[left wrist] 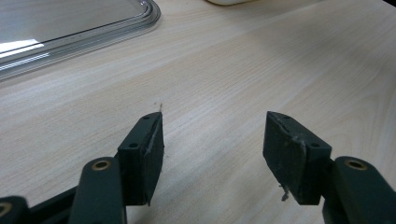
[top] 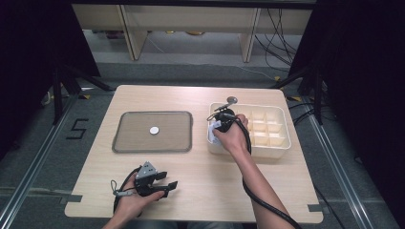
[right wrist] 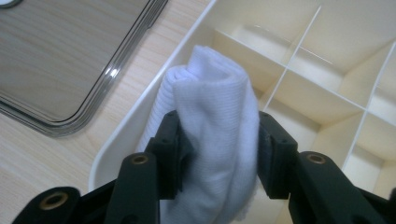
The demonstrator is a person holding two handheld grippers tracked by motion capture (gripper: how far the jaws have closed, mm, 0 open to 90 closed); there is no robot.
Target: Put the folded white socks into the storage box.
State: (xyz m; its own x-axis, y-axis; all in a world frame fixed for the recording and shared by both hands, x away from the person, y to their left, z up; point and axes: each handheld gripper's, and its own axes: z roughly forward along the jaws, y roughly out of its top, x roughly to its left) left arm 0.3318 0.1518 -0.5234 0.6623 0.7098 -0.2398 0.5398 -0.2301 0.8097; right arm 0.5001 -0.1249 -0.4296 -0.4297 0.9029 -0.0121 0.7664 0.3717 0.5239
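On the light wooden table [top: 200,176] we see two containers. To the left lies a shallow, clear grey tray [top: 153,132] holding one small white round disc [top: 154,130] near its middle. To the right stands a cream divided box [top: 272,143], its thin walls forming many small compartments; those we can see are bare. Our right gripper [right wrist: 217,140] hangs over the box's left end, beside the tray-side wall, its fingers [right wrist: 170,144] clamped on a rolled white cloth [right wrist: 215,116], which rises folded between them above the box rim. Our left gripper [left wrist: 212,149] rests low over bare table near the front edge, well apart from both containers, its fingers [left wrist: 144,154] spread apart and holding nothing.
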